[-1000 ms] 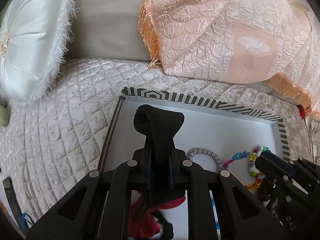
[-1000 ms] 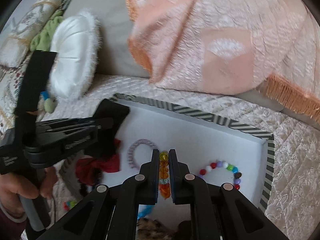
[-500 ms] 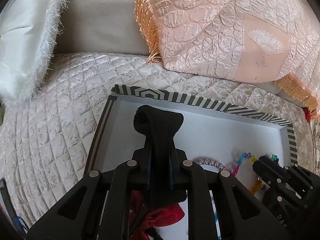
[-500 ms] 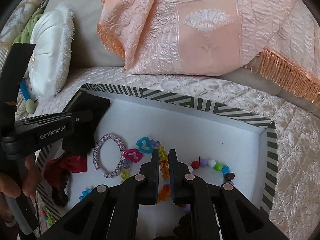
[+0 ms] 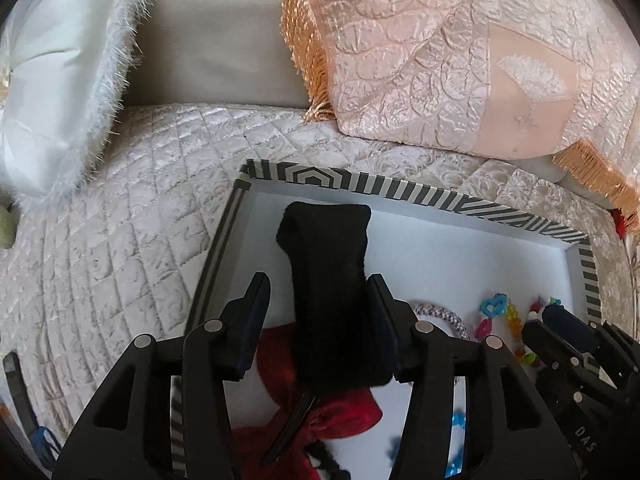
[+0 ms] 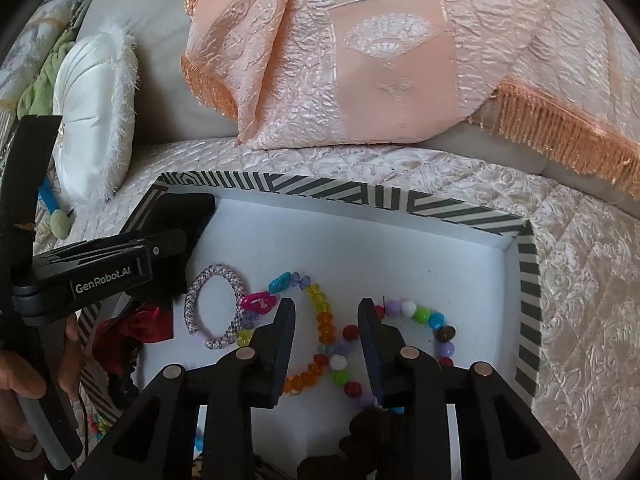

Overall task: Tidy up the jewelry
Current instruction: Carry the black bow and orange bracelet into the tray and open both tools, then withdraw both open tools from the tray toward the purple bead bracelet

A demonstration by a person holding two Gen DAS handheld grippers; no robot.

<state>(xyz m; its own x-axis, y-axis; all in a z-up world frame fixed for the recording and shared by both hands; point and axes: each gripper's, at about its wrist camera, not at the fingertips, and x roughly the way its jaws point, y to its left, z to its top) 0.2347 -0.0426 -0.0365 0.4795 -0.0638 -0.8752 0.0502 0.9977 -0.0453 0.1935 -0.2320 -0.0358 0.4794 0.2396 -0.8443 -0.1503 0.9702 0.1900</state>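
A white tray with a striped rim point(image 5: 400, 188) point(image 6: 320, 190) lies on the quilted bed. My left gripper point(image 5: 318, 304) point(image 6: 176, 240) hangs over the tray's left corner. Its jaws are opening around a black fabric band point(image 5: 328, 260) point(image 6: 188, 208), which leans on the right finger with a gap on the left. My right gripper point(image 6: 326, 312) point(image 5: 548, 322) is also opening low over the tray. An orange and yellow bead strand point(image 6: 322, 320) lies on the floor between its fingers. A round multicoloured bead bracelet point(image 6: 420, 314) and a braided silver hair tie point(image 6: 216, 308) lie beside it.
A red scrunchie point(image 5: 340, 412) point(image 6: 136, 324) sits at the tray's near left. A peach fringed cushion point(image 6: 360, 60) and a white furry cushion point(image 6: 96, 120) stand behind the tray. A hand point(image 6: 16, 380) holds the left gripper's handle. Quilted cover point(image 5: 100, 260) surrounds the tray.
Both grippers have opened. The left one no longer squeezes the black band. The right one sank toward the tray and let go of the orange bead strand, which now lies on the floor.
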